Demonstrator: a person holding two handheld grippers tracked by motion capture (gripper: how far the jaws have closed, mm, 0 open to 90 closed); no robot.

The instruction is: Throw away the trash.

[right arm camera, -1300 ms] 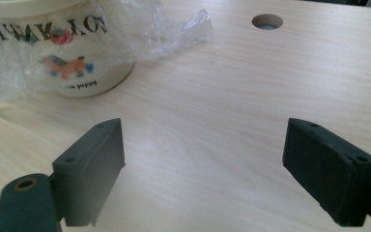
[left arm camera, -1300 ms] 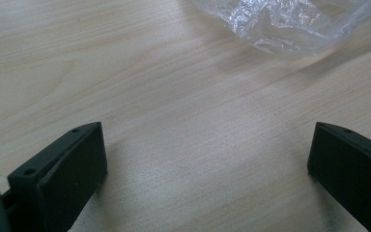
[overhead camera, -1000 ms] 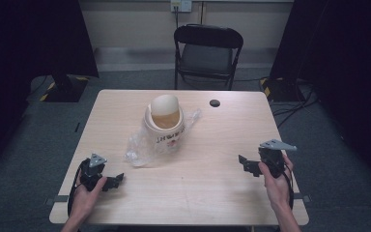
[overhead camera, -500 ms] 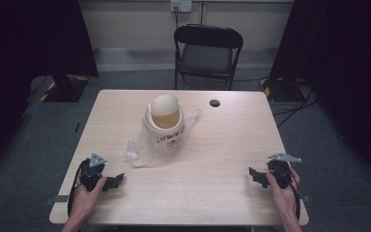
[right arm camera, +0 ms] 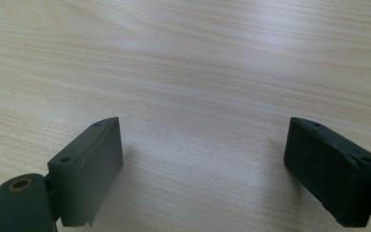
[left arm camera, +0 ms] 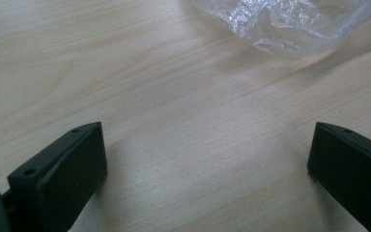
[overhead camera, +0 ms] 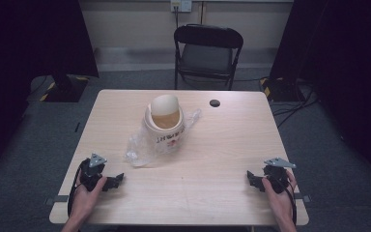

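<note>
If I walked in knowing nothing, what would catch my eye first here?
Probably the cream tub with its lid tipped up, standing mid-table on crumpled clear plastic. Next, the two black grippers resting near the front corners, the left gripper and right gripper, both with jaws wide apart. Behind the table stands a dark folding chair.

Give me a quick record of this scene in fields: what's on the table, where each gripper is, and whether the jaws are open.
surface: light wooden table
main item: cream tub near the middle, sitting in a clear plastic bag
tub lid: tilted up at the back of the tub's mouth
other item: small black disc toward the far edge
left gripper: near the front left corner, jaws open, holding nothing
right gripper: near the front right corner, jaws open, holding nothing
background: black folding chair beyond the table
</note>
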